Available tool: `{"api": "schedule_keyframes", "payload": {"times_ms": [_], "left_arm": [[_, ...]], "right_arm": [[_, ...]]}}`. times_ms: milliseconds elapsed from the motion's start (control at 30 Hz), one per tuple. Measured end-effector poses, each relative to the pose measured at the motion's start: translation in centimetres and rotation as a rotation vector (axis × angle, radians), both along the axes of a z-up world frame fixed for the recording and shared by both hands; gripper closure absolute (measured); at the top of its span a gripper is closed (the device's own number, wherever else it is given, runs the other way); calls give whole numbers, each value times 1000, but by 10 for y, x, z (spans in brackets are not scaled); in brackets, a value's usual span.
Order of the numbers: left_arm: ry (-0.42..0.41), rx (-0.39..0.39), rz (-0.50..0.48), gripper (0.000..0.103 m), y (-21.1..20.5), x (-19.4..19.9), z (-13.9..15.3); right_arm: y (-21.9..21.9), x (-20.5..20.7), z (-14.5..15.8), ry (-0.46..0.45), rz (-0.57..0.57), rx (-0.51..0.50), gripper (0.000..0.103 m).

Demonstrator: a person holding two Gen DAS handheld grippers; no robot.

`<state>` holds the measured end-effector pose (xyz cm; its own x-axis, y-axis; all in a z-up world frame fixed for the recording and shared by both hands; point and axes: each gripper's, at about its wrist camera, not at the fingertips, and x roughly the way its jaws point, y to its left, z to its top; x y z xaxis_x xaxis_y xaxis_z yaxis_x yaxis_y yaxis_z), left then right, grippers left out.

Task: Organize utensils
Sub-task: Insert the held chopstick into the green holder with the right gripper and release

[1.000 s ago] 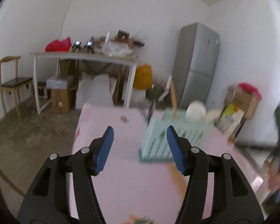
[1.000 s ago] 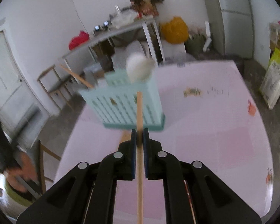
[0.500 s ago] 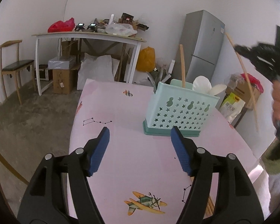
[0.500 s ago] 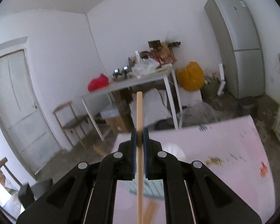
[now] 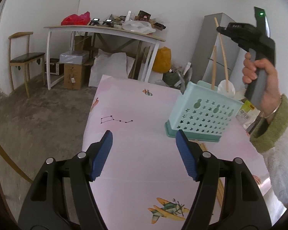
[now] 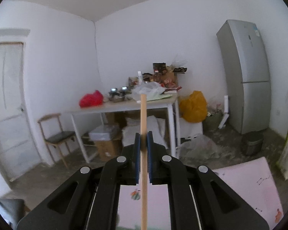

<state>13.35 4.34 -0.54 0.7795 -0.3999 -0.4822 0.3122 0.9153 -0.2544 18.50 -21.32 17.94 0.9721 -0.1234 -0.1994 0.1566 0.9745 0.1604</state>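
Note:
A light green utensil basket (image 5: 201, 115) with star holes stands on the pink table (image 5: 136, 115) at the right. It holds a wooden chopstick (image 5: 213, 71) and a white spoon (image 5: 225, 89). My right gripper (image 6: 143, 145) is shut on a wooden chopstick (image 6: 143, 134); in the left wrist view that gripper (image 5: 219, 28) holds the chopstick (image 5: 223, 57) upright, its lower end over the basket. My left gripper (image 5: 144, 155) is open and empty, low over the table in front of the basket. More chopsticks (image 5: 219, 189) lie on the table near the right edge.
A white work table (image 5: 105, 30) with clutter, a chair (image 5: 25, 57) and cardboard boxes (image 5: 73, 72) stand behind the pink table. A grey fridge (image 6: 245, 76) is at the back right. The pink table's left edge drops to a concrete floor.
My right gripper has lifted and tipped up, bringing the chopstick from over the table to upright above the basket. My left gripper has drifted slightly left and stayed open.

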Motion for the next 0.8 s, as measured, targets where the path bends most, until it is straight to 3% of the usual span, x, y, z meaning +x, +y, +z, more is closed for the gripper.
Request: {"api": "schedule_keyframes", "payload": {"times_ms": [267, 533, 700, 800], "left_arm": [[5, -7, 12, 39, 4, 4, -4], [5, -10, 15, 39, 6, 4, -5], [3, -11, 17, 39, 6, 4, -4], [-1, -7, 15, 39, 5, 3, -3]], "right_arm": [[8, 22, -28, 54, -61, -74, 96], [9, 17, -40, 73, -56, -86, 96], [12, -11, -54, 87, -19, -90, 96], [17, -35, -64, 127, 21, -126, 90]]}}
